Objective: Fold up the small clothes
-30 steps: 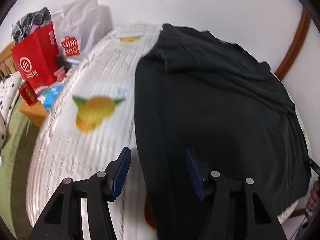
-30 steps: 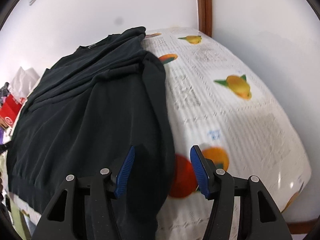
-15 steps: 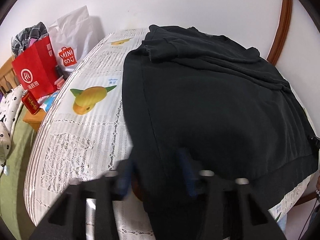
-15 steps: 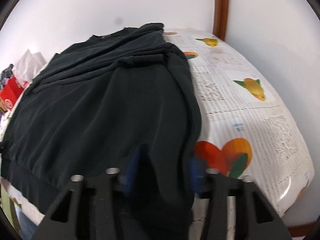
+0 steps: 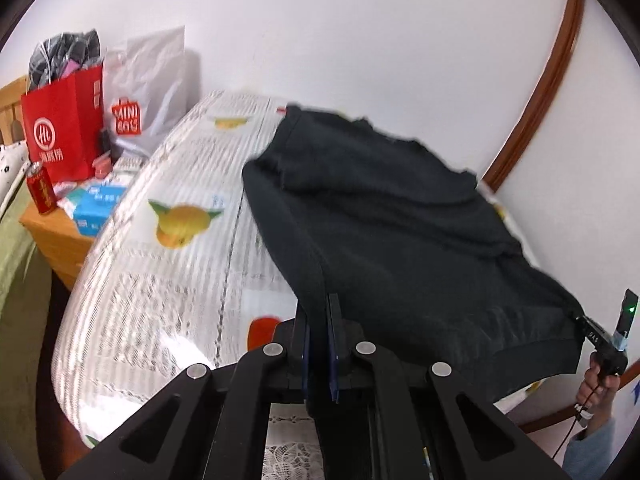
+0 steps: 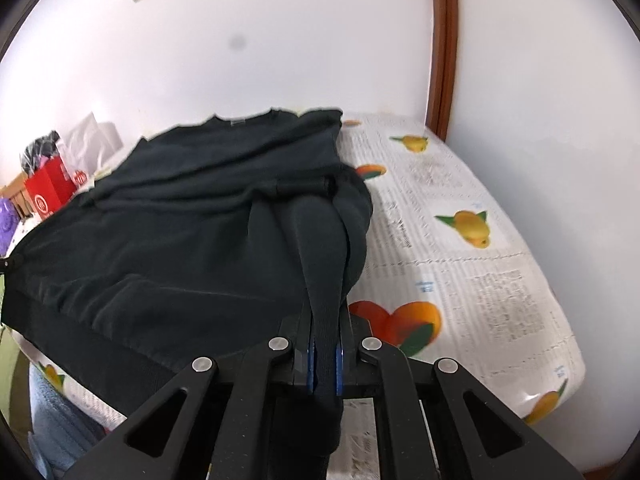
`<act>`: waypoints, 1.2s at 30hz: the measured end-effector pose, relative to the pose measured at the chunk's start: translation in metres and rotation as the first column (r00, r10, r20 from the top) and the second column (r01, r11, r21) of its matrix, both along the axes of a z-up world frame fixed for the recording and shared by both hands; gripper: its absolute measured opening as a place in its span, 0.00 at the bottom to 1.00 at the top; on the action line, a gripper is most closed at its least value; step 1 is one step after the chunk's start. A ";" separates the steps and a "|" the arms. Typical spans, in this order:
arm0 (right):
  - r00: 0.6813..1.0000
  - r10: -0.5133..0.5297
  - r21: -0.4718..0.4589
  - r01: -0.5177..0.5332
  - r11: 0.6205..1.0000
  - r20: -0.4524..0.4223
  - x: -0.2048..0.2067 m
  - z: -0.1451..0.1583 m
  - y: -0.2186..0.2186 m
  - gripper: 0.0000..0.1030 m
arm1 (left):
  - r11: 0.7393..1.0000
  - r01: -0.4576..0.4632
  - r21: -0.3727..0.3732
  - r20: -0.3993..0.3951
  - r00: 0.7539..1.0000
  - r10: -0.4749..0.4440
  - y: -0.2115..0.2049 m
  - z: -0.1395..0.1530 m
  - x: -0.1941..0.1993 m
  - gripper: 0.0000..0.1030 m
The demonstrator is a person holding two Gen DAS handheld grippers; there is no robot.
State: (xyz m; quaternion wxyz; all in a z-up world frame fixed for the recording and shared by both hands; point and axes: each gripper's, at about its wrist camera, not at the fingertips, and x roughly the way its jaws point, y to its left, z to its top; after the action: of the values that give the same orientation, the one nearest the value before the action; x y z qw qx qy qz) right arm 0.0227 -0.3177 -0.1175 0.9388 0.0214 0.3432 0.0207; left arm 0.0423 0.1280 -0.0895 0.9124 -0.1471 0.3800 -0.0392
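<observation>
A black sweatshirt [image 5: 400,232] lies spread on the table, which has a fruit-print cloth [image 5: 168,280]. My left gripper [image 5: 318,300] is shut on the near left corner of its hem, and the cloth rises taut from the blue pads. In the right wrist view the same sweatshirt [image 6: 180,232] is pinched at its near right corner by my right gripper [image 6: 324,320], also shut, with a fold of fabric running up between the pads. The near hem hangs lifted off the tablecloth [image 6: 460,260]. The right gripper [image 5: 600,340] also shows at the left view's right edge, held by a hand [image 5: 600,384].
Left of the table, a wooden side table [image 5: 52,236] carries a red paper bag [image 5: 60,136], a white shopping bag [image 5: 152,92], a red can [image 5: 40,194] and a blue tissue pack [image 5: 96,208]. White walls and a brown door frame [image 6: 442,60] close off the back and right.
Both grippers went from open astride the near hem corners to shut on them. Both have since risen and pulled back, lifting the hem off the table.
</observation>
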 end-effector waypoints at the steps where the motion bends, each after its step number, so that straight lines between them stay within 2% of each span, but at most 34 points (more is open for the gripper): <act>1: 1.000 0.002 0.017 -0.002 1.000 0.011 -0.001 0.005 -0.003 0.06 | 1.000 -0.002 -0.003 0.013 1.000 0.002 0.001 0.006 0.000 0.07; 5: 0.999 -0.002 0.081 -0.002 0.997 0.049 0.008 0.027 -0.009 0.06 | 1.000 0.000 -0.002 0.061 0.998 0.000 0.000 0.031 0.015 0.07; 8: 0.997 -0.013 0.111 0.005 0.994 0.073 0.030 0.046 -0.010 0.06 | 1.000 -0.003 0.016 0.103 0.995 0.001 -0.004 0.046 0.033 0.07; 11: 0.995 0.001 0.090 -0.011 0.996 0.101 0.052 0.062 -0.007 0.06 | 1.000 -0.019 0.021 0.124 0.992 0.017 -0.006 0.058 0.058 0.07; 14: 0.993 -0.003 0.089 -0.008 0.996 0.119 0.084 0.076 -0.006 0.06 | 0.998 -0.049 0.040 0.144 0.989 0.043 -0.007 0.066 0.085 0.07; 19: 0.993 -0.009 0.114 -0.005 0.994 0.115 0.135 0.082 -0.009 0.06 | 0.996 -0.074 0.046 0.176 0.982 0.065 -0.003 0.067 0.131 0.07; 21: 0.994 -0.010 0.124 -0.003 0.992 0.110 0.158 0.081 -0.011 0.06 | 0.993 -0.093 0.077 0.161 0.984 0.079 -0.003 0.060 0.152 0.07; 26: 0.997 -0.011 0.161 -0.002 0.987 0.079 0.206 0.066 -0.013 0.06 | 0.991 -0.110 0.080 0.115 0.988 0.101 0.001 0.039 0.196 0.07; 29: 0.999 -0.010 0.148 0.003 0.989 0.050 0.232 0.051 -0.012 0.06 | 0.986 -0.114 0.123 0.083 0.991 0.104 -0.003 0.022 0.219 0.07; 36: 0.999 -0.010 0.153 0.018 0.988 -0.050 0.283 0.007 -0.015 0.07 | 0.981 -0.115 0.159 -0.003 0.993 0.117 0.000 -0.013 0.253 0.07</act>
State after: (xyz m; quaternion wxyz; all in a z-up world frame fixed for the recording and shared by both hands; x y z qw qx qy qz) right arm 0.3060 -0.3323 -0.1103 0.9257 0.0965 0.3635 0.0400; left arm 0.2950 0.1276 -0.1025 0.9195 -0.0963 0.3785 0.0454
